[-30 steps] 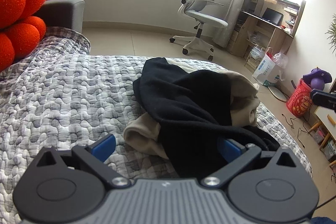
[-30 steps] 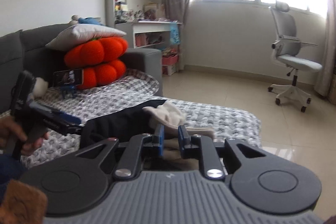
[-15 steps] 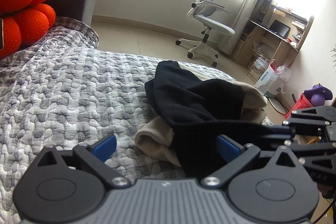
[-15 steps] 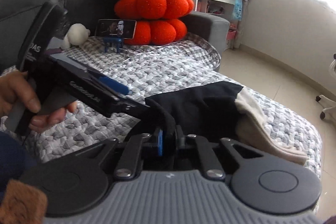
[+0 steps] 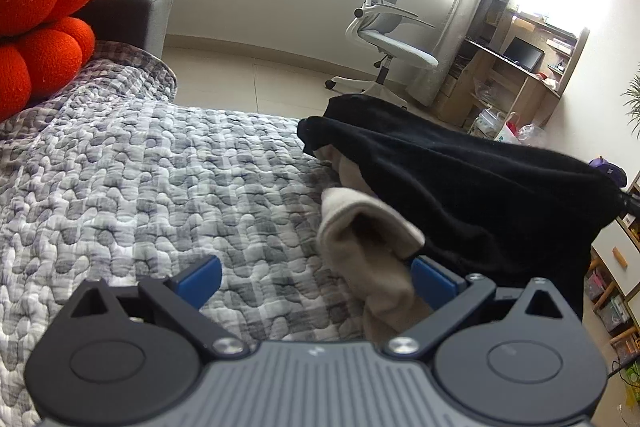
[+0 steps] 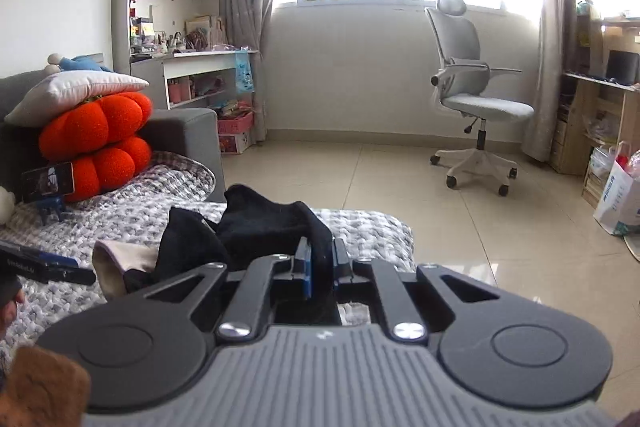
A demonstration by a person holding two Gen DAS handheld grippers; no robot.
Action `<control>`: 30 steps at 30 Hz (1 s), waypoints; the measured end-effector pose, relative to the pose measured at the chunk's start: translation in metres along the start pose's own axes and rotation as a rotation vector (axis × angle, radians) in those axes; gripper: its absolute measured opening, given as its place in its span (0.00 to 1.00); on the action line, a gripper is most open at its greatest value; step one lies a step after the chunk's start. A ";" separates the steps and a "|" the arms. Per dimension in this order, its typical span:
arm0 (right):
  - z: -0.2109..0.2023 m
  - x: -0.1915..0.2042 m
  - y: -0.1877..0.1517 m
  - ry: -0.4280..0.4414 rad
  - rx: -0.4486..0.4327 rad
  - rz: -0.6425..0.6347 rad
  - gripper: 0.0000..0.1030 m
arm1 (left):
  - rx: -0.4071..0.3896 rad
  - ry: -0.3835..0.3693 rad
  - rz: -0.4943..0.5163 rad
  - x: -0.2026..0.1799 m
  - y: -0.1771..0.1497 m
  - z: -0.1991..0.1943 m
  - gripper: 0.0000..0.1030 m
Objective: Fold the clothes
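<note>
Garment [image 5: 480,195] lifted off quilt [image 5: 140,187] since a second ago.
Right gripper [image 6: 321,263] pinches its black edge; my left gripper [image 5: 316,279] gapes, beige sleeve [image 5: 368,247] now between its fingers, unclamped. Unfolded so far.

Black left gripper [image 5: 316,277] with blue pads, ribbed grey body, silver screws.

Both wrist views low, close over quilt [image 5: 120,167]; share office chair [image 6: 476,99].

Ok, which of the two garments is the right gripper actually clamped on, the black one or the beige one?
The black garment: the right gripper pinches its fold, while the beige garment hangs loose beside it.
</note>
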State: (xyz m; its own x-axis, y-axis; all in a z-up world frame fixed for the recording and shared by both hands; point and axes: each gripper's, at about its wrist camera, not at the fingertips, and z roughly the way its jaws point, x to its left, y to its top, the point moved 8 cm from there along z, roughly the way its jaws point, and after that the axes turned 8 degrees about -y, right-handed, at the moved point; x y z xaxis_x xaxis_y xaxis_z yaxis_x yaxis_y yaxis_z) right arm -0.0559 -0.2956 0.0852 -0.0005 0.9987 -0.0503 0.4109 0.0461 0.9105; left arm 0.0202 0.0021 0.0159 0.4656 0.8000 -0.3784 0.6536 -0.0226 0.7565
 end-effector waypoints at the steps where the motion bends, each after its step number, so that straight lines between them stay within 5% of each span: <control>1: -0.002 -0.007 -0.005 -0.015 0.008 0.012 0.09 | 0.001 -0.006 -0.001 -0.002 0.001 0.002 0.99; 10: -0.001 -0.014 -0.034 0.012 0.062 0.073 0.09 | 0.039 -0.073 -0.008 -0.029 0.024 0.037 0.99; 14: -0.010 -0.002 -0.042 0.021 0.073 0.007 0.09 | 0.042 -0.135 -0.048 -0.049 0.043 0.065 0.99; 19: -0.025 0.015 -0.046 0.077 0.057 -0.036 0.09 | 0.113 -0.069 -0.091 -0.053 0.046 0.115 0.99; 21: -0.029 0.021 -0.046 0.080 0.045 -0.074 0.09 | 0.122 -0.050 -0.102 -0.049 0.044 0.124 0.83; 22: -0.029 0.019 -0.045 0.076 0.042 -0.076 0.09 | 0.129 -0.051 -0.103 -0.047 0.043 0.125 0.44; 23: -0.029 0.016 -0.044 0.070 0.039 -0.073 0.09 | 0.128 -0.056 -0.110 -0.044 0.041 0.123 0.16; 30: -0.028 0.005 -0.034 0.042 0.005 -0.053 0.09 | -0.020 -0.039 -0.064 -0.028 0.052 0.052 0.09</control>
State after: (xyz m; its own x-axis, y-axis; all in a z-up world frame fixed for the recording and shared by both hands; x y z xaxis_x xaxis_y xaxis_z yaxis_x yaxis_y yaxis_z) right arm -0.0950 -0.2914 0.0656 -0.0605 0.9949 -0.0811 0.4139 0.0989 0.9049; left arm 0.0721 -0.0526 0.0384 0.4465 0.7757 -0.4461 0.6705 0.0401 0.7408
